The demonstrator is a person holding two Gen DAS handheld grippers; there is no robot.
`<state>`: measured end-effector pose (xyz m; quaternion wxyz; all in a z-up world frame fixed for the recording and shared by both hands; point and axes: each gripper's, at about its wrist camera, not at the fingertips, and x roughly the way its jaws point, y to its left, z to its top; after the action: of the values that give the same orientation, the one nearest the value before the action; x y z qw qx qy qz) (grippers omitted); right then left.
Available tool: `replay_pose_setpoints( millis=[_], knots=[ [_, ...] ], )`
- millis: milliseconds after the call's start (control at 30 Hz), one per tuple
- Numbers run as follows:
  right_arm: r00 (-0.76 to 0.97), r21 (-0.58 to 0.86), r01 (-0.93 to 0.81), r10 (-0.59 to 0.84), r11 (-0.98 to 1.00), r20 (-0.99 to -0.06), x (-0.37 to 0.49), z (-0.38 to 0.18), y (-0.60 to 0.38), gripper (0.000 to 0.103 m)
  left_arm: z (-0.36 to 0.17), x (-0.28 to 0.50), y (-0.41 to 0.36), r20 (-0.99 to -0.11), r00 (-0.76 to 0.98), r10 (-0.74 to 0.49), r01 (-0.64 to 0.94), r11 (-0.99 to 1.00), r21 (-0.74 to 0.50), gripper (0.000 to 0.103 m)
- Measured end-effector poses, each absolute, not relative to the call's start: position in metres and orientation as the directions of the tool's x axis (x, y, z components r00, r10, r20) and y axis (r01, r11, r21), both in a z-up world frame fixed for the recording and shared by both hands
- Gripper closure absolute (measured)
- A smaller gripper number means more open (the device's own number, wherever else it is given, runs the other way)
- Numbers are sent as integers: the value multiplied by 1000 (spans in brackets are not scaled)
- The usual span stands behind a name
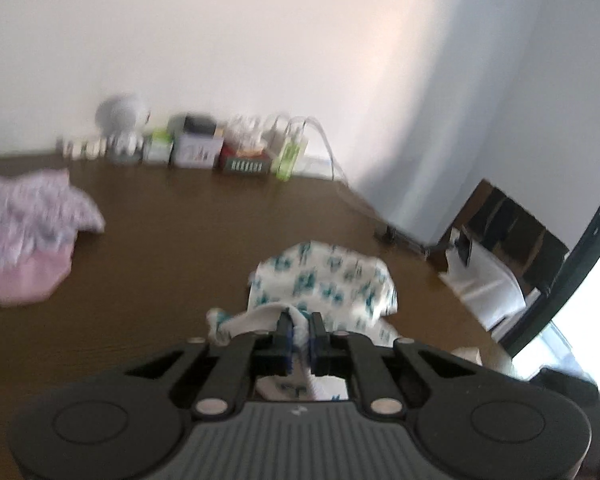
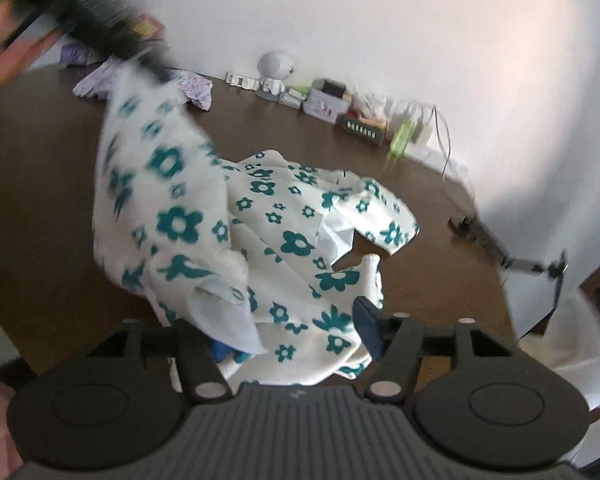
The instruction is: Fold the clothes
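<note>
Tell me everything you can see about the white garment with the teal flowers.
The white garment is soft, thin-looking cloth printed with teal flowers of mixed sizes. It lies crumpled and unfolded on the brown table, with a plain white inner side showing at some folds. One part is lifted toward the upper left, pinched in the shut left claw. The right claw stands open over its near edge, one finger hidden under cloth.

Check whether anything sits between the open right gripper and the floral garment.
Nothing visible does. The right gripper has its jaws spread right over the white garment with teal flowers, cloth lying between them. The left gripper is shut on one corner, lifting it above the brown table.
</note>
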<state>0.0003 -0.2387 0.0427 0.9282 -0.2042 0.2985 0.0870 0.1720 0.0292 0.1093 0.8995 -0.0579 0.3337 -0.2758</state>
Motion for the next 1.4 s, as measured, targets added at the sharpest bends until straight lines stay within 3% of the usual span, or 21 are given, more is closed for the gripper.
replay_pose_setpoints(
  millis=[167,300,500,567,600,633,667,700,967,1167,1300,1400],
  knots=[
    [875,-548,-318,18,774,-483,-17,40,-195,25,138,193,-17,-569,631,-527,476,842,-252,97],
    [911,-695,-332,25,637,-413,-21,28,-152,24,147,203,-49,-578,625,-524,477,843,-249,97],
    [939,-787,-320,66,528,-337,-14,19,-106,24,155,212,-64,-578,637,-509,450,855,-256,97],
    [943,-815,-304,35,493,-330,-7,13,-100,32,156,211,-60,-574,645,-504,444,859,-254,97],
    [944,-827,-292,7,480,-329,-2,10,-99,53,156,210,-56,-571,650,-501,444,861,-248,97],
    [940,-824,-293,-11,485,-341,1,10,-101,81,155,208,-52,-569,656,-496,445,863,-240,97],
    [933,-814,-300,-25,498,-359,4,10,-106,92,154,207,-47,-568,662,-489,444,866,-229,97],
    [930,-804,-298,-34,516,-367,5,12,-111,97,152,205,-41,-569,668,-479,441,871,-216,97],
    [959,-714,-171,-51,679,-278,-13,75,-176,98,119,183,6,-634,666,-393,443,892,-88,97],
    [975,-643,-170,34,746,-218,-31,140,-196,98,143,112,9,-527,737,-424,547,832,96,97],
    [967,-561,-226,114,796,-227,-28,179,-208,98,167,77,11,-442,791,-424,548,812,201,97],
    [956,-541,-262,140,800,-256,-13,187,-212,98,170,76,5,-458,781,-424,562,797,221,97]
  ],
)
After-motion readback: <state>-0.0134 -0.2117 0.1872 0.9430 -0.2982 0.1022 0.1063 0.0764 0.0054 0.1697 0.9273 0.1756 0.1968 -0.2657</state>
